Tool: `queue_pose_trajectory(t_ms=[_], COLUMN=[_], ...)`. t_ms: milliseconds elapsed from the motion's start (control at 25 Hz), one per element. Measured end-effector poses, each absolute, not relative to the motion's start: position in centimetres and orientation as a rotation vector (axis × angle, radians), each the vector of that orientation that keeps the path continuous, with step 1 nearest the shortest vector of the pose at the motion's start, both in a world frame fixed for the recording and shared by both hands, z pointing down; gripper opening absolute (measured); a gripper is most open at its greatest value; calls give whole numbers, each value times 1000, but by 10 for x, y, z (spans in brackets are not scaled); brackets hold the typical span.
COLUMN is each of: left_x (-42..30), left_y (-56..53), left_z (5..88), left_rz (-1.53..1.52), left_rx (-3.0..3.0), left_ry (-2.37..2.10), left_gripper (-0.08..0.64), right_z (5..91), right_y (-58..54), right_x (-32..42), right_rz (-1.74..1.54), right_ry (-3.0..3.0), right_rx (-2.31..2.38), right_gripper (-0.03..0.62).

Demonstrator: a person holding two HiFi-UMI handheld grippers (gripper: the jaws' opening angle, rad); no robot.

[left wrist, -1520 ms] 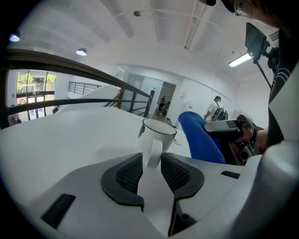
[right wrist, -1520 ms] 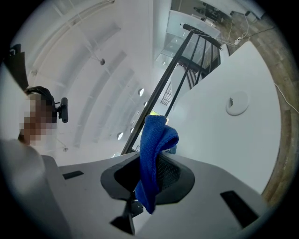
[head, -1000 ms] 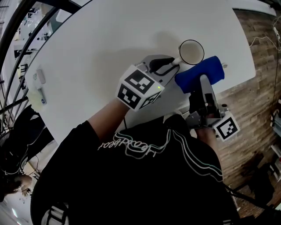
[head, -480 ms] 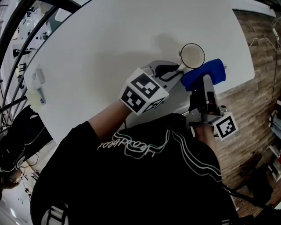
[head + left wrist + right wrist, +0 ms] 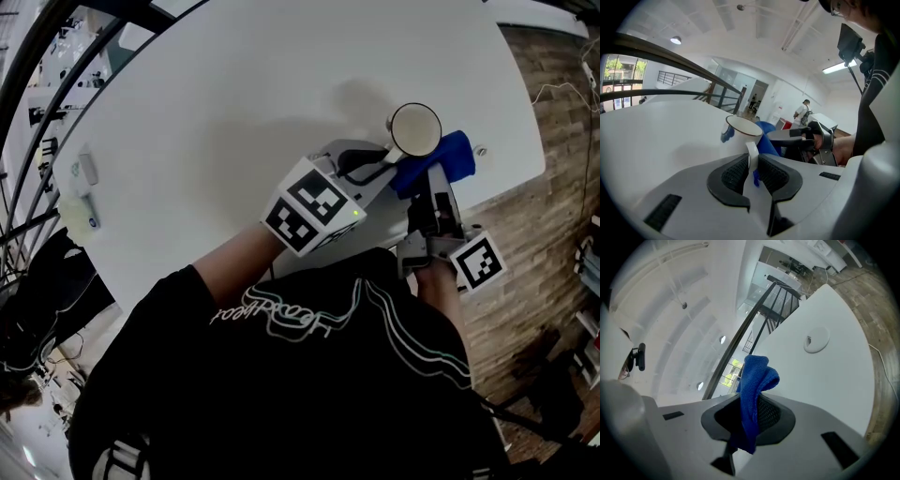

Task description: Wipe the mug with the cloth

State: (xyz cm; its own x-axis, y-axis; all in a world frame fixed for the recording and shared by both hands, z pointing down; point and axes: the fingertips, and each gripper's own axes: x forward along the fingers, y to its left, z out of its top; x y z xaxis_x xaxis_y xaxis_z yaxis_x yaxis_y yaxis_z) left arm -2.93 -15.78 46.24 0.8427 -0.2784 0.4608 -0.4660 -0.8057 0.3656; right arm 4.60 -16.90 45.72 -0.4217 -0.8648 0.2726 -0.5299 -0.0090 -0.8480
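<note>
A white mug with a dark rim stands near the table's right edge. My left gripper has reached it from the near side. In the left gripper view the mug's handle sits between the two black pads, which press on it, so the left gripper is shut on it. The blue cloth lies against the mug's right side, and my right gripper is shut on it. In the right gripper view the cloth sticks up from between the jaws of the right gripper.
The white table stretches away to the left and far side. A small round disc sits in its top near the right edge. Two small pale objects lie at its left edge. A dark railing runs behind, with wood floor to the right.
The left gripper has slid right and closed round the mug's handle. The right gripper has brought the cloth in against the mug's side. The mug has shifted slightly toward me.
</note>
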Motion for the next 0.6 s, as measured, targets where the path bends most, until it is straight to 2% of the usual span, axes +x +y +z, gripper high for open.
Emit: queue_pose_trajectory(t_ms=[600], left_x=[-35], left_y=[-155], left_z=[463], left_rz=[598], left_rx=[2554], left_ry=[-575], left_gripper=[66], right_z=[478], right_y=[-171], right_x=[31], right_rz=[-1578], right_ry=[2151], right_rx=[-1452], right_gripper=[60])
